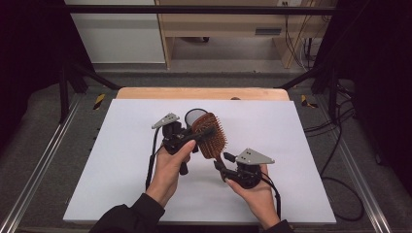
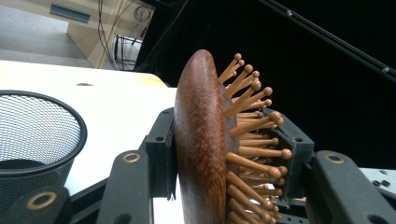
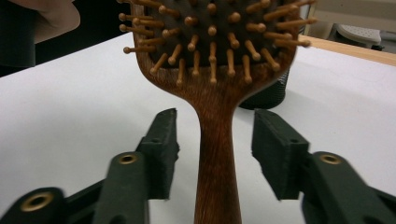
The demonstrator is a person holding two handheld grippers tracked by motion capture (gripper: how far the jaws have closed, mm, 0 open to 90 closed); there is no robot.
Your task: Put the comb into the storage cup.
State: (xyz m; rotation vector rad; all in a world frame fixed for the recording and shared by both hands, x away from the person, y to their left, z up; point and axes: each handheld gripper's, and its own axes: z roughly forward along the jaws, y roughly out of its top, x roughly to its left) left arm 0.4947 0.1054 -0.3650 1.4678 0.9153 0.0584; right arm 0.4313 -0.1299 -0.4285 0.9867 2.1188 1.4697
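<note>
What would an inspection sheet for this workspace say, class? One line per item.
Surface: white board on a wooden table.
Job's things: wooden brush, held off the board; mesh cup beside it.
Clutter: nothing seen.
Grippers: left tool shut on the brush head, one jaw on the back, one in the bristles; right tool open, jaws apart either side of the handle.
Cables: one trails from each tool; more on the floor at right.
Surroundings: black frame, wooden furniture behind.

Black mesh cup point(image 2: 37, 140) upright on the white worktop point(image 1: 121, 145), near its far middle. Wooden board edge point(image 1: 201, 93) along the worktop's far side. Wooden cabinet point(image 1: 233, 24) and loose cables point(image 1: 340, 126) on the floor beyond.
</note>
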